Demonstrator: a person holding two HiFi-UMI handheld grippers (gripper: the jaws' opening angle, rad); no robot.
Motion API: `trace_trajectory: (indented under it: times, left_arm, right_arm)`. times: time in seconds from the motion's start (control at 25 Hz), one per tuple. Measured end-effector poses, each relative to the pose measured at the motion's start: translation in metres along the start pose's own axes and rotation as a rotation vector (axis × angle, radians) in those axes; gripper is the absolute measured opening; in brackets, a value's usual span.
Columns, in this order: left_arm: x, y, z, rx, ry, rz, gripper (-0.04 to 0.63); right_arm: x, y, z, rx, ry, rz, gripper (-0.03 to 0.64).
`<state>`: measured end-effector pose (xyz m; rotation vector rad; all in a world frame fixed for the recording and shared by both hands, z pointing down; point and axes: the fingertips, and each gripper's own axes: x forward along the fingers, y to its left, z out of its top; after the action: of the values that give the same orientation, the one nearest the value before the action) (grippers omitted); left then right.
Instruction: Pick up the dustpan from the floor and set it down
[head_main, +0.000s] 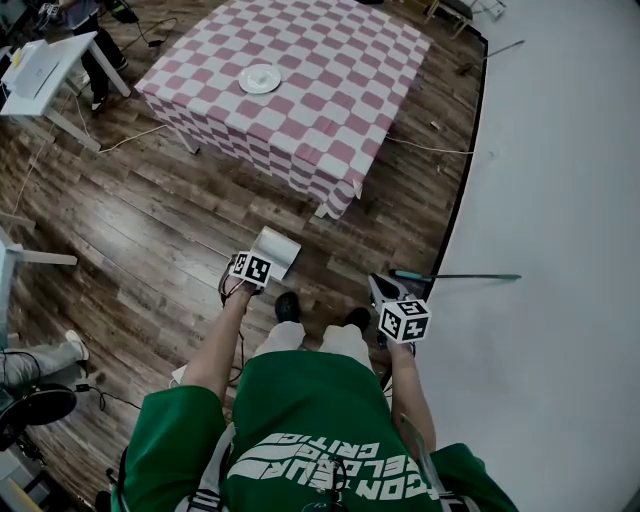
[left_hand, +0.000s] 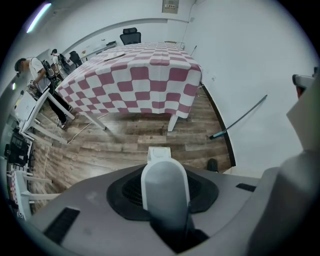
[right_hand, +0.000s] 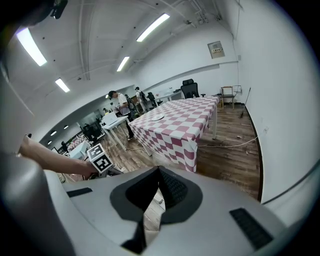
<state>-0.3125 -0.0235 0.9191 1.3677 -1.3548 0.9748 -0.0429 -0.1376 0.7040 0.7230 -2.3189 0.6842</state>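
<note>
1. Left gripper (left_hand: 164, 172): jaws clamped on the grey plastic handle (left_hand: 165, 195) of the white-and-grey plastic dustpan (head_main: 277, 250). Gripping the handle lets the pan hang forward of the person, over the brown wood-plank floor (head_main: 150, 240). It looks lifted, though floor contact cannot be ruled out.
2. Right gripper (right_hand: 159, 172): jaws together at the tips, nothing between. It hangs idle at the side, likely because one grip is enough to carry the pan.
3. Long-handled teal-headed broom (head_main: 455, 277) lies on the white floor strip, well apart from the dustpan.
4. Far: table under pink-and-white checked cloth (head_main: 330, 110), with a round white plate (head_main: 260, 78) on it.
5. Count: grippers 2; dustpan 1; broom 1; checked table 1; plate 1.
</note>
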Motion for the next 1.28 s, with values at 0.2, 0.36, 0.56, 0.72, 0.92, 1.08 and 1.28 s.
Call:
trace_trajectory:
  times: [0.2,0.36,0.56,0.72,0.92,1.08,1.28]
  left_arm:
    - [-0.006,-0.001,0.012,0.024,-0.035,0.005,0.117]
    - [-0.009,0.001,0.011,0.033,-0.044,0.003,0.124]
    - [-0.027,0.004,0.012,0.046,-0.102,0.021,0.144]
    - [-0.043,0.006,0.025,0.057,-0.177,0.042,0.163]
    - [-0.073,0.002,0.038,0.068,-0.263,0.096,0.177]
    - [-0.116,-0.001,0.05,0.081,-0.389,0.198,0.179]
    - [-0.18,-0.026,0.052,0.048,-0.579,0.247,0.176]
  right_arm:
    - [-0.004,0.002,-0.007,0.022,-0.007,-0.016,0.008]
    - [-0.008,0.004,-0.012,0.053,-0.019,-0.033,0.008]
    - [-0.018,0.008,-0.014,0.078,-0.042,-0.044,0.008]
    - [-0.027,0.008,-0.012,0.084,-0.07,-0.042,0.008]
    - [-0.05,0.001,-0.017,0.095,-0.106,-0.044,0.008]
    - [-0.076,-0.005,-0.026,0.108,-0.142,-0.048,0.008]
    - [-0.112,-0.01,-0.042,0.121,-0.183,-0.054,0.008]
